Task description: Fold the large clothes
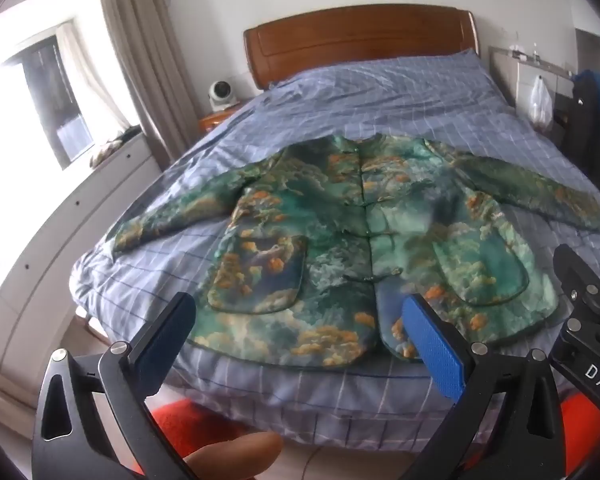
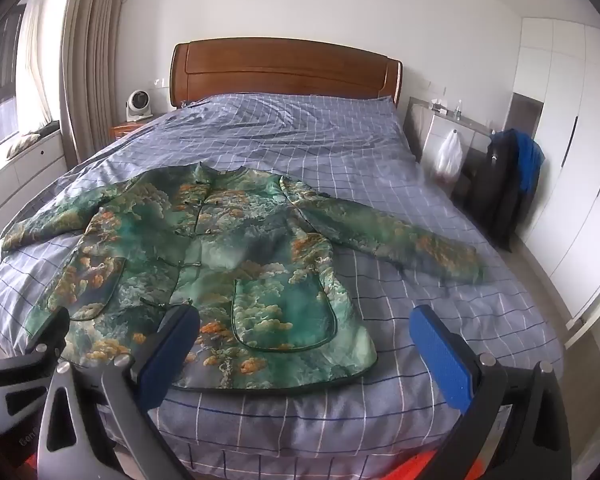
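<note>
- Jacket (image 1: 364,240) lay flat on the bed (image 2: 340,144), sleeves spread.
- Left gripper (image 1: 296,320) and right gripper (image 2: 304,332) hung spread wide, holding nothing (well short of the hem).
- Slick fabric risked slipping from a shallow pinch.

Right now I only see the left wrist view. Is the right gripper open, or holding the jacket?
Observer: The right gripper is open; its blue fingers stand wide apart and hold nothing.
Operator: Where does the sleeve on that side end?
Observer: Its cuff lies flat on the checked duvet, short of the bed's side edge.
Operator: What stands beyond that edge?
Observer: A white wardrobe, with floor between it and the bed.
</note>
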